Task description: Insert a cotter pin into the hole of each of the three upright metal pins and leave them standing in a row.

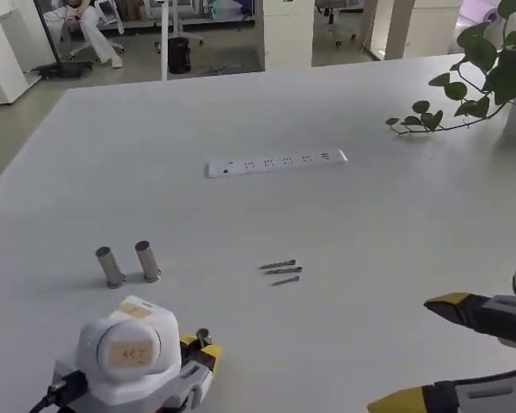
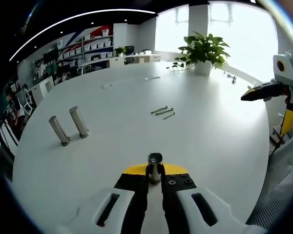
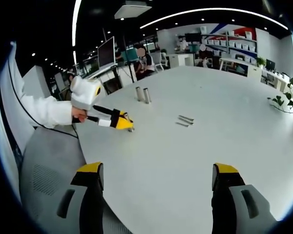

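1. The left gripper (image 2: 155,174) is clamped on a third metal pin (image 2: 155,162), low on its shaft, and holds it upright near the front edge of the bench (image 1: 370,224); whether its foot touches the surface is hard to tell
2. The right gripper (image 3: 156,178) has its jaws wide apart with nothing between them, and hovers at the near right side of the bench
3. The other two metal pins (image 1: 129,263) stand upright just beside each other, to the left of the held pin and farther off
4. Three cotter pins (image 1: 281,272) lie flat in a tight cluster near the middle, well apart from the standing pins; a power strip (image 1: 275,163) lies beyond them
5. The metal pins look stiff, smooth and heavy for their width, with a small flared foot, so they would likely tip if nudged; a grip low on the shaft should steady one
6. The cotter pins look thin and light, and apt to skid on the smooth top; pinching one by its head end would leave the legs free to enter a hole
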The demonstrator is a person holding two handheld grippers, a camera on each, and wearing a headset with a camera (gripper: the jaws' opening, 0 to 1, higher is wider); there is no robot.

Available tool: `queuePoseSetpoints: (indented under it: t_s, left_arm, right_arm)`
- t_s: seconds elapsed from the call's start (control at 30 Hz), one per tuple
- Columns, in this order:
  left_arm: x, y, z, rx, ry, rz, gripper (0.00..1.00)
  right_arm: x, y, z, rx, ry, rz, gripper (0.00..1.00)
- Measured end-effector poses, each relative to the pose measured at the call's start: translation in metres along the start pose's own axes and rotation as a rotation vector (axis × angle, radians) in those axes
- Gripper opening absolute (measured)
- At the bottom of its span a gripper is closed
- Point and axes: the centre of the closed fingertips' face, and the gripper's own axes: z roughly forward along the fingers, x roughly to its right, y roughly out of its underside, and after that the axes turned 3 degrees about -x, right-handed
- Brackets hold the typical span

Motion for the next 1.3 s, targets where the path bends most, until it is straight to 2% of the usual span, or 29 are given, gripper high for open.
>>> queuePoseSetpoints:
  t_s: [0.03,0.3,0.33,0.37,0.4,0.47,0.57,0.67,0.73,0.77,0.8,0.83,0.9,0.97,1.0,1.07,1.13,1.23,1.3]
  left_arm:
    - [-0.001,0.001,-0.001,-0.003,-0.013,-0.005,0.07]
    - [0.001,0.002,-0.003,-0.009,-0.016,-0.044,0.09]
    - [0.004,0.005,-0.003,-0.026,0.006,-0.053,0.13]
    - [0.006,0.010,-0.004,-0.064,0.017,-0.059,0.16]
    - [0.002,0.012,-0.004,-0.075,0.005,-0.040,0.23]
    - [0.000,0.011,-0.008,-0.063,0.000,-0.008,0.31]
    - [-0.001,0.009,-0.016,-0.060,0.042,-0.031,0.44]
    - [-0.006,0.007,-0.027,-0.051,0.068,-0.015,0.58]
    - [-0.011,0.006,-0.036,-0.034,0.081,0.008,0.70]
    - [-0.020,0.003,-0.043,-0.026,0.052,0.095,0.76]
    - [-0.025,0.002,-0.049,-0.019,0.031,0.144,0.83]
    - [-0.028,0.002,-0.054,-0.018,0.024,0.169,0.87]
    - [-0.026,0.005,-0.066,-0.023,0.052,0.158,0.94]
    - [-0.030,0.007,-0.079,-0.038,0.049,0.206,0.96]
    - [-0.031,0.015,-0.086,-0.082,0.050,0.236,0.95]
    - [-0.030,0.021,-0.092,-0.105,0.068,0.238,0.94]
    - [-0.022,0.023,-0.100,-0.095,0.115,0.218,0.98]
    - [-0.012,0.023,-0.109,-0.065,0.175,0.161,0.99]
    - [-0.009,0.023,-0.113,-0.055,0.185,0.147,0.99]
  right_arm:
    - [0.000,0.000,0.000,-0.001,0.000,-0.001,0.90]
    - [-0.003,0.001,0.001,-0.002,-0.008,-0.001,0.90]
    - [-0.004,0.001,0.001,-0.002,-0.009,-0.001,0.90]
    - [-0.003,0.001,0.001,-0.004,-0.009,-0.002,0.90]
    - [-0.004,0.002,0.001,-0.006,-0.010,-0.003,0.90]
    - [-0.004,0.002,0.000,-0.006,-0.010,-0.005,0.90]
    - [-0.004,0.001,-0.001,0.000,-0.010,-0.003,0.90]
    - [-0.001,0.003,-0.003,0.001,-0.007,-0.005,0.90]
    - [0.000,0.002,-0.004,0.004,-0.007,-0.005,0.90]
    - [0.000,0.002,-0.004,0.005,-0.007,-0.004,0.90]
    - [0.000,0.002,-0.004,0.005,-0.007,-0.004,0.90]
    - [0.001,0.002,-0.004,0.005,-0.007,-0.004,0.90]
    - [0.001,0.002,-0.004,0.006,-0.007,-0.003,0.90]
    - [0.001,0.002,-0.004,0.005,-0.012,-0.004,0.90]
    - [0.000,0.002,-0.003,0.004,-0.014,-0.004,0.90]
    - [-0.001,0.001,-0.002,0.002,-0.021,-0.008,0.90]
    - [-0.002,0.002,-0.001,-0.006,-0.028,-0.016,0.90]
    - [-0.003,0.002,0.000,-0.015,-0.038,-0.026,0.90]
    - [-0.003,0.001,0.001,-0.017,-0.045,-0.030,0.90]
